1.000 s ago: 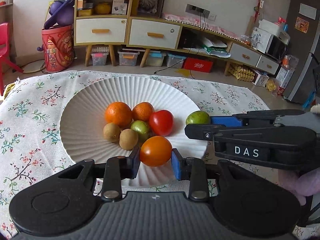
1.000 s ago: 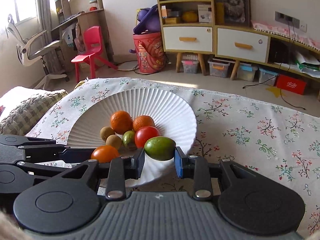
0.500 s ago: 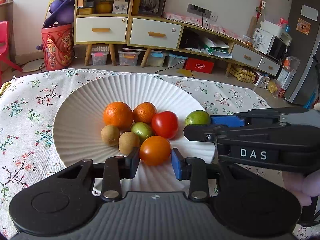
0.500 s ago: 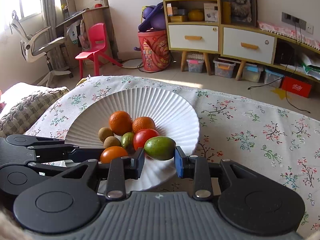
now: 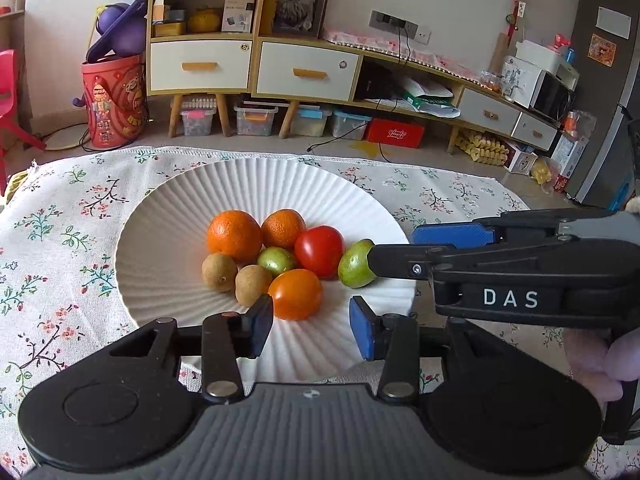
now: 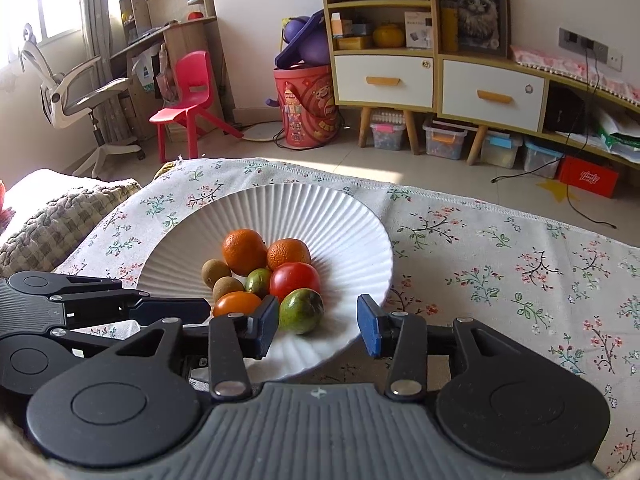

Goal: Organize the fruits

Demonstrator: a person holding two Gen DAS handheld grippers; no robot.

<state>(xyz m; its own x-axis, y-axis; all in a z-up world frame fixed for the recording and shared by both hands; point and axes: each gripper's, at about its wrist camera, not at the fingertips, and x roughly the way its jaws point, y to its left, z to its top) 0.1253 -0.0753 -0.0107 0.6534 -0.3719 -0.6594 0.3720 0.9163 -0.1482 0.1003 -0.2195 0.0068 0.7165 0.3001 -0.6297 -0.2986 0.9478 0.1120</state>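
White and ribbed, the plate [image 5: 168, 216] in the left wrist view carries two oranges [image 5: 234, 234], a red tomato [image 5: 319, 250], two brown fruits [image 5: 219, 272] and a small green one, while the left gripper [image 5: 311, 320], its jaws just opened, stands released around the orange tomato [image 5: 295, 294] near the plate's near edge, pads clear of it. From the right wrist view, the right gripper [image 6: 318, 325] has likewise just been opening, and the green mango [image 6: 301, 310] lies freed between its jaws at the plate's near right edge, close to the black pad and apart from the blue pad [image 6: 370, 330].
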